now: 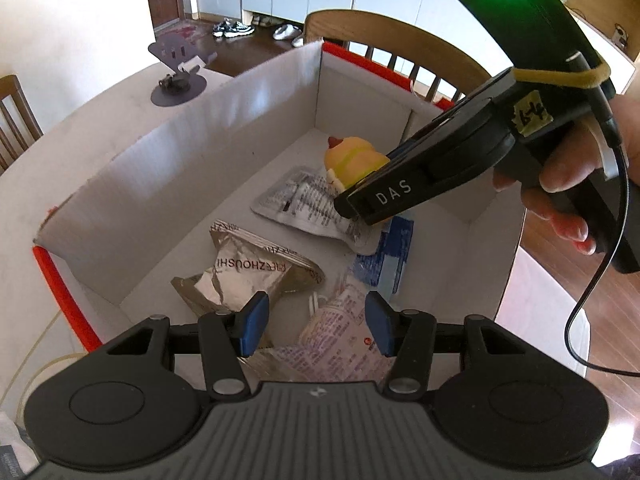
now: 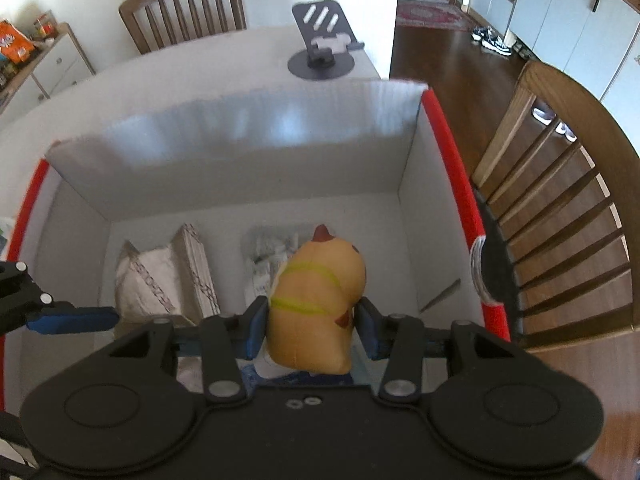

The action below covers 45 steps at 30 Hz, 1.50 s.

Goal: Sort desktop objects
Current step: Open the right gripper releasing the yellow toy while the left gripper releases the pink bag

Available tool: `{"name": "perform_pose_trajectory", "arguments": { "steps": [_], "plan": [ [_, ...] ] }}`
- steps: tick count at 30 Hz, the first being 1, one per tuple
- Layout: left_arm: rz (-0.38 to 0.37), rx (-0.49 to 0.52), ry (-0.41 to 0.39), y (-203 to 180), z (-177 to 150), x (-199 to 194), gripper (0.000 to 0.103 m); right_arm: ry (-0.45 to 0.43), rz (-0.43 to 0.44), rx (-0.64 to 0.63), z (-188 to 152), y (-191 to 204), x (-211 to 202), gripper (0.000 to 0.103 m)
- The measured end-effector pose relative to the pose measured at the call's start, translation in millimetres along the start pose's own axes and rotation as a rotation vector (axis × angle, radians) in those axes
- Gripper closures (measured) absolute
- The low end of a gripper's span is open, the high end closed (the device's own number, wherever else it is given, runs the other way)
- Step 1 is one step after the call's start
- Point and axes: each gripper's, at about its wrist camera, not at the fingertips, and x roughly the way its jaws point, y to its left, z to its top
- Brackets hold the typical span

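My right gripper (image 2: 310, 326) is shut on a yellow squishy chick toy (image 2: 316, 300), low inside a white cardboard box with a red rim (image 2: 448, 140). In the left wrist view the toy (image 1: 352, 156) shows behind that gripper's fingers (image 1: 356, 208). My left gripper (image 1: 318, 320) stands open over the box's near end. A white packet with pink print (image 1: 344, 340) shows between its pads, away from the left pad. On the box floor lie a silver foil pouch (image 1: 248, 276), a printed silver packet (image 1: 308, 200) and a blue-and-white packet (image 1: 388, 256).
The box (image 1: 240, 152) sits on a white table (image 1: 100, 120), its tall walls close around both grippers. A dark phone stand (image 2: 320, 52) stands on the table beyond it. Wooden chairs (image 2: 560, 200) ring the table. A hand (image 1: 560, 200) holds the right gripper's handle.
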Motion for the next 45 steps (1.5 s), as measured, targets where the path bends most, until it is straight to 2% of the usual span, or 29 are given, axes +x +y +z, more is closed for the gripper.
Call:
{"name": "perform_pose_trajectory", "arguments": {
  "steps": [8, 14, 19, 29, 33, 37, 40, 45],
  "plan": [
    [-0.006, -0.013, 0.007, -0.3, -4.8, 0.4, 0.053, 0.023, -0.006, -0.003, -1.9, -1.5, 6.3, 0.056],
    [0.0, -0.02, -0.009, 0.7, -5.1, -6.0, 0.052, 0.0, -0.008, -0.021, -3.4, 2.4, -2.4, 0.048],
    [-0.016, -0.025, -0.043, -2.0, -5.7, -19.2, 0.052, -0.037, -0.008, -0.029, -7.4, 6.6, -17.8, 0.037],
    [-0.023, -0.045, -0.113, -8.3, -10.8, -49.6, 0.048, -0.07, 0.012, 0.004, -19.7, 2.5, -44.0, 0.036],
    [-0.019, -0.049, -0.141, -10.4, -14.4, -64.2, 0.039, -0.088, 0.036, 0.017, -26.6, 1.8, -53.8, 0.036],
    [-0.022, -0.061, -0.167, -10.5, -18.6, -76.5, 0.039, -0.106, 0.058, 0.025, -30.6, 5.0, -62.0, 0.035],
    [-0.024, -0.069, -0.185, -11.3, -23.7, -85.8, 0.039, -0.122, 0.067, 0.028, -34.0, 9.9, -69.9, 0.029],
    [-0.025, -0.081, -0.209, -11.2, -32.8, -100.1, 0.039, -0.148, 0.078, 0.026, -38.1, 20.3, -82.0, 0.028]
  ]
}}
